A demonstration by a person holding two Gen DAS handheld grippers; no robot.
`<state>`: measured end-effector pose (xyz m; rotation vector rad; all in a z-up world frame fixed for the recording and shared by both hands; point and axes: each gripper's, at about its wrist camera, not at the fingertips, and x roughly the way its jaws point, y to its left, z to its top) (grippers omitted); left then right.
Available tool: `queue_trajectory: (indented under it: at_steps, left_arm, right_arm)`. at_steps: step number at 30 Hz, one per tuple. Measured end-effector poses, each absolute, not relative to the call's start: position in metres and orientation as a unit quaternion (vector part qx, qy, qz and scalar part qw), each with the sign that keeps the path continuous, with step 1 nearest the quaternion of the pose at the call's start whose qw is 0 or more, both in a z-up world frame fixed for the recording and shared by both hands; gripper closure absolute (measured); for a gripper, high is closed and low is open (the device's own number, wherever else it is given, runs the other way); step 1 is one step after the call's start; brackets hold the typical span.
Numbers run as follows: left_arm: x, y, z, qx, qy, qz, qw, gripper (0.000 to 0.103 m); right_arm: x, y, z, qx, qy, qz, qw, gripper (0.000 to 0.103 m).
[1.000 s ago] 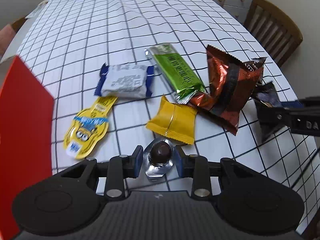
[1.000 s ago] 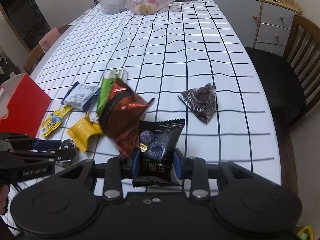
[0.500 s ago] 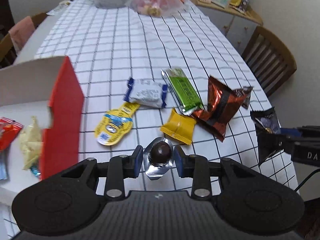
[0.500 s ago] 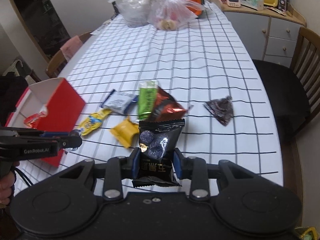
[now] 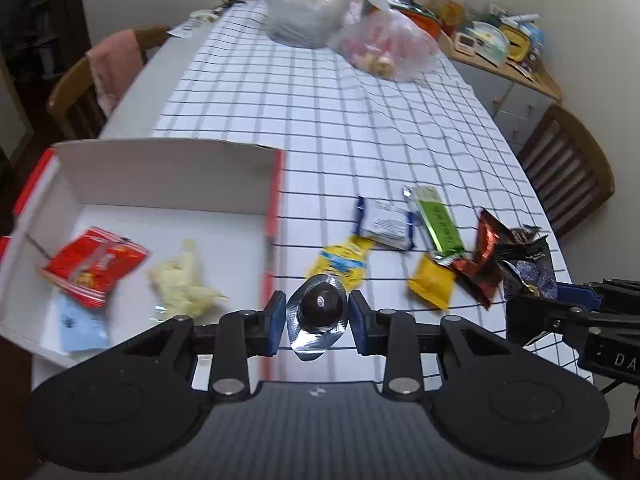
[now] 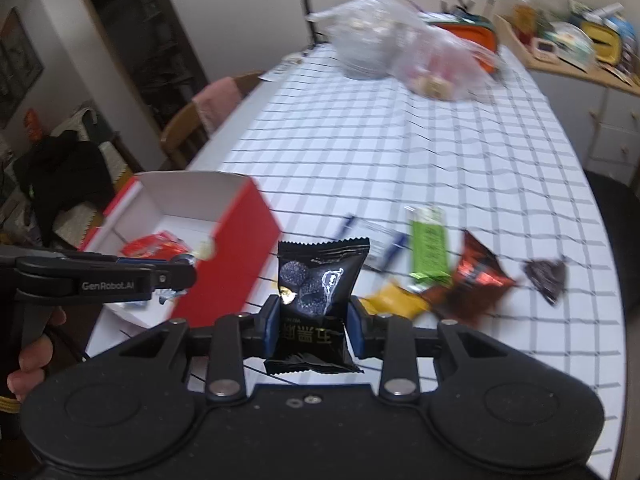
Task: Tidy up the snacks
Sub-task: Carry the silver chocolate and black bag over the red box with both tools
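While both tools hang above the near edge of the bench, each is clenched on a snack
Left tool: tilted down toward the bench, over the right wall of the red box, its pads pinching a foil-wrapped chocolate ball
Right tool: tilted down likewise, gripping a black snack packet that stands upright between the pads
Hand: only fingers show, at the left edge of the right wrist view, curled on the left tool's handle
Red box: open, on the near left of the bench; a red packet, a pale crumpled wrapper and a light blue packet lie inside
Loose snacks: right of the box lie a yellow character pouch, a blue-and-white packet, a green bar, a yellow packet and a copper-brown bag; a dark triangular packet lies apart, farther right
Hard to make out: motion blur smears the print on every wrapper; the right tool covers the near right bench in the left wrist view; the box's near wall is cut off by the tool body
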<state>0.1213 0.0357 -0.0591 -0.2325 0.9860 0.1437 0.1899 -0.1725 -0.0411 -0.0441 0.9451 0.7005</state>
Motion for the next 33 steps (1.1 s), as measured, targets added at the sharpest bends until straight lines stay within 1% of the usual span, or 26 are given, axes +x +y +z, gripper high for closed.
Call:
queue_trajectory:
  at_steps: [12, 19, 26, 33]
  left_arm:
    - [0.099, 0.13, -0.031, -0.105, 0.443, 0.111, 0.883, 0.07]
    - [0.097, 0.183, -0.037, -0.103, 0.456, 0.131, 0.874, 0.07]
    - [0.103, 0.226, -0.048, -0.095, 0.469, 0.146, 0.866, 0.07]
    - [0.124, 0.249, -0.069, -0.082, 0.497, 0.138, 0.853, 0.07]
  right_arm:
    - [0.174, -0.066, -0.032, -0.031, 0.431, 0.377, 0.819, 0.07]
    - [0.176, -0.012, -0.045, -0.036, 0.448, 0.377, 0.81, 0.07]
    - [0.187, 0.029, -0.066, -0.064, 0.462, 0.36, 0.808, 0.07]
    - [0.204, 0.052, -0.097, -0.096, 0.485, 0.336, 0.802, 0.07]
